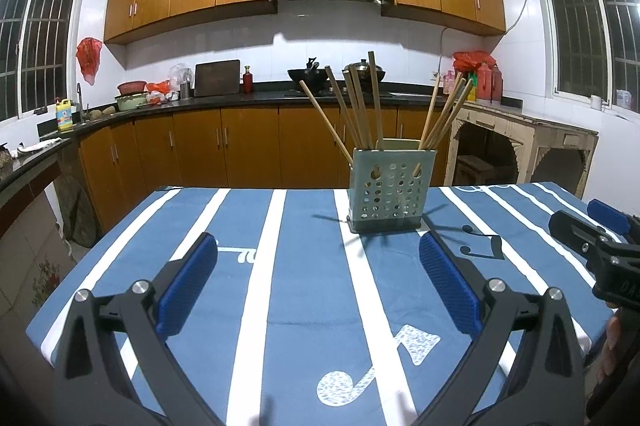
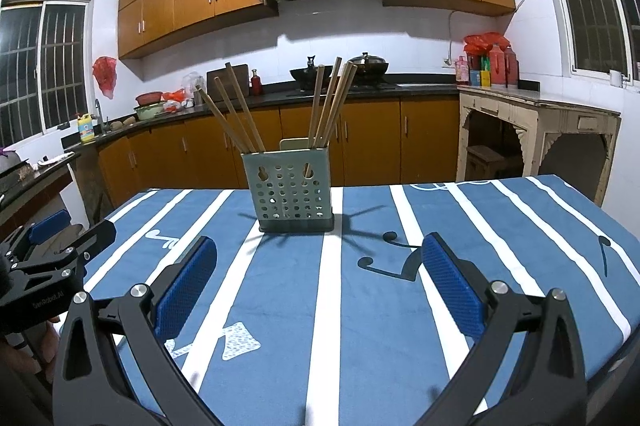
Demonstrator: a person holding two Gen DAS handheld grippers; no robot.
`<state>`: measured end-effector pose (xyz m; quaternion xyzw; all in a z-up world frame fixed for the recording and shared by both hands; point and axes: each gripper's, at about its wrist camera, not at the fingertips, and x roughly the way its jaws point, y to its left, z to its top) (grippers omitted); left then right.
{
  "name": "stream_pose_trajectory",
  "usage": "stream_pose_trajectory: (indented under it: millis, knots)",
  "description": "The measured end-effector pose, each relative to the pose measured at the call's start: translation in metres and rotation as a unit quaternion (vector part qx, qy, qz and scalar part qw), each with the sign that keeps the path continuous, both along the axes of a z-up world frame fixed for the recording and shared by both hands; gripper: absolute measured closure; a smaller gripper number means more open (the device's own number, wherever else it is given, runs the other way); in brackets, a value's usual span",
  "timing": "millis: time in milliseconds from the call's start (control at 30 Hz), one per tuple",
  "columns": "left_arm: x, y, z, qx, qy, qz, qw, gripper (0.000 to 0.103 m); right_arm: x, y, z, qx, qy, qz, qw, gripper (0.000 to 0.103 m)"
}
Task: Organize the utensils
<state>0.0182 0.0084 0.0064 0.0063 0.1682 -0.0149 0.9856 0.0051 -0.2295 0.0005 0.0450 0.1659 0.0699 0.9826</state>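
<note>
Left gripper is held low over the table, fingers spread wide and nothing between the blue pads. Right gripper is held the same way: spread, empty, level with the cloth. Each gripper is also seen at the edge of the other's view, so the two are judged to be side by side at the near end of the table, apart from each other.

One holder, a pale green perforated box on a darker base, is seen standing upright on the striped blue cloth, ahead of both grippers and well clear of them. It sits towards the far edge of the table, between the two lines of approach, a position judged to leave either gripper free to reach it.

Chopsticks are found standing in the holder, fanned in two groups: one leaning left, one leaning right. About five are counted in the left group and three or four in the right from the left view; fewer are separable from the right view, as several overlap. An exact total cannot be given. A divider inside is judged likely, given the split.

No loose utensils are seen on the cloth. The task is judged either finished or not begun; which cannot be told.
</note>
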Motion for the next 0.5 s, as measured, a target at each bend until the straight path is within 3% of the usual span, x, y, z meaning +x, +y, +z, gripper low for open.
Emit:
stream_pose_trajectory:
  millis: [500]
  knots:
    - [0.0030,0.0008,-0.0041,0.000,0.008,0.004,1.0000,0.004,0.0011,-0.0002,-0.0007,0.002,0.003,-0.004,1.000,0.002]
